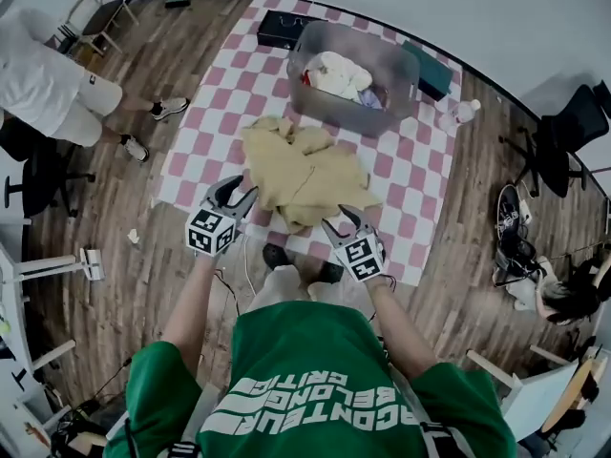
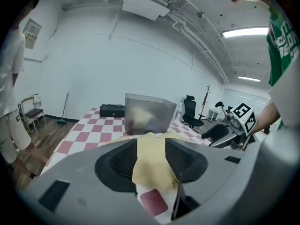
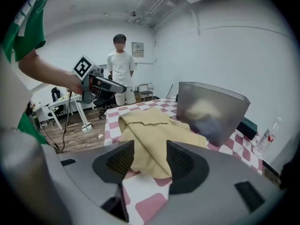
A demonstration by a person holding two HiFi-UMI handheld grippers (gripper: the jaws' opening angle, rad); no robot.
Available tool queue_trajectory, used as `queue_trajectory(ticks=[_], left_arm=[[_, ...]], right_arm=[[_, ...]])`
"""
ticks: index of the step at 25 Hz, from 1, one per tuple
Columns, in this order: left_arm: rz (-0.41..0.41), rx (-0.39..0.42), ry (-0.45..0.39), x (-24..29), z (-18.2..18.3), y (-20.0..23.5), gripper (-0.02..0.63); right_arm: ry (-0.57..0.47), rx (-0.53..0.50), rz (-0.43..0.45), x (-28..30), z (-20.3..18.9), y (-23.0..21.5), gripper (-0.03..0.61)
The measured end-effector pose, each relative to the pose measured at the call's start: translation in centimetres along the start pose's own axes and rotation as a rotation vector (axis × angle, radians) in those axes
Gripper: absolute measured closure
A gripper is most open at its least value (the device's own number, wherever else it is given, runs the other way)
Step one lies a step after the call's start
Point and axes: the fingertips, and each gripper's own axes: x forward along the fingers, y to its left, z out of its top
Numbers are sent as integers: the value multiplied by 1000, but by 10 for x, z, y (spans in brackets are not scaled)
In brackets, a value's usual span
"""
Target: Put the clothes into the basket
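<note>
Open and empty, the left gripper (image 1: pixel 232 196) and right gripper (image 1: pixel 346 223) are hovering at the tan garment's (image 1: pixel 305 172) near edge, seemingly readying its lift into the basket (image 1: pixel 346 114).

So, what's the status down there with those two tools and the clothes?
Left tool and right tool open, empty, at near edge of the yellow garment. Basket just beyond it, already holding clothes. Nothing between.

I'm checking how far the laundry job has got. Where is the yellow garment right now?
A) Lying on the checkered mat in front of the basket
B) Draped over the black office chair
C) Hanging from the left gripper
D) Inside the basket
A: the yellow garment lies crumpled on the checkered mat, on the near side of the basket, not in it.
</note>
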Motion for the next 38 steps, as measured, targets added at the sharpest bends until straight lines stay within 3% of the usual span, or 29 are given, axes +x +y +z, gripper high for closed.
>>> queue_trajectory(ticks=[6,12,19,29,35,38], left_arm=[[-109,-44,124,54,-21,59,378],[-190,-158,202,102,-39,91,318],[-326,-163,319,134,-65,66,313],[-409,-117,447,154,-100,33,313],[-421,-102,500,162,-114,19,372],[-476,-103,513,160,-113,2,532]], right_arm=[[124,-92,-124,36,-27,3,295],[235,-198,-202,58,-54,-1,254],[252,-226,-200,80,-55,-5,235],[347,-232,-144,122,-58,-11,236],[358,-192,-134,134,-58,-13,262],[326,-158,-150,133,-53,-13,356]])
